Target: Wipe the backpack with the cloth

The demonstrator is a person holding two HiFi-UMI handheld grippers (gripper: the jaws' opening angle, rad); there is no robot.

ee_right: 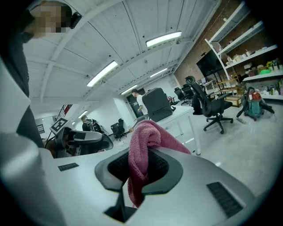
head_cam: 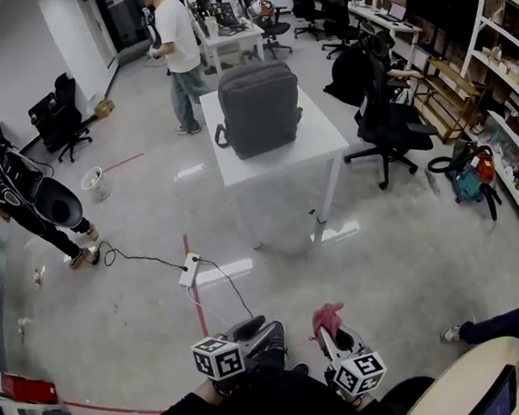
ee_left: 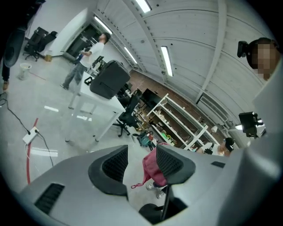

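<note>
Right claw (ee_right: 138, 161) on pink cloth (ee_right: 144, 132)

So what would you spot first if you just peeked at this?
The bright pink cloth, pinched between the shut jaws of the right gripper, low in the head view. Next, the big grey backpack on the white table out in the middle of the room.

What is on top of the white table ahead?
Only the grey backpack shows on the white table, with bare tabletop around it. The patch beneath the backpack is covered.
</note>
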